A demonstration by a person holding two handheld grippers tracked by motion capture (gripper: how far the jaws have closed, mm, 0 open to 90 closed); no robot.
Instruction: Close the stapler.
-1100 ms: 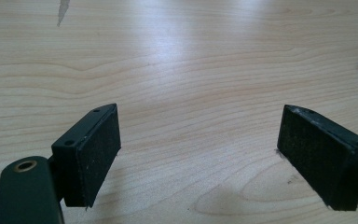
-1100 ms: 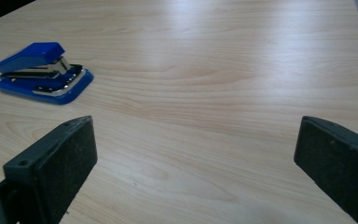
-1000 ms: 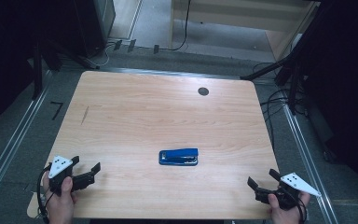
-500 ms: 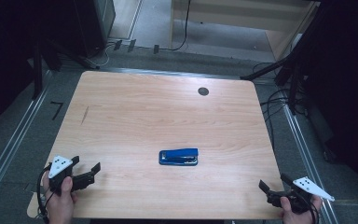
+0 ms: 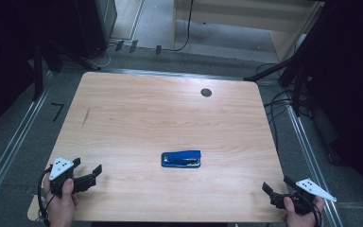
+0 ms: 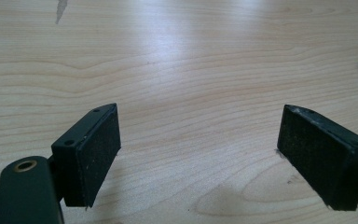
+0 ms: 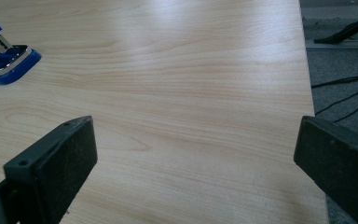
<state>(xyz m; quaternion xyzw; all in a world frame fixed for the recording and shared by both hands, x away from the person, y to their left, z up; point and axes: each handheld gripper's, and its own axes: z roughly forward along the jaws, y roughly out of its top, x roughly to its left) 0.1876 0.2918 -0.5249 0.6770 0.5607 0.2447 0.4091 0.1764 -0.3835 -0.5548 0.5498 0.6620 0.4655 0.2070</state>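
While both tongs stand apart and empty | we see the blue stapler untouched mid-desk | left tongs and right tongs well apart from the stapler, at the desk's near corners | grasp not yet begun, all left to do

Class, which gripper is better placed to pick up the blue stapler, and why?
Probably the left gripper: open, over the table, jaws pointing towards the stapler. The right gripper, also open, sits at the table's corner edge.

A blue stapler is lying on pale wood-grain table; both grippers' pads are showing black.
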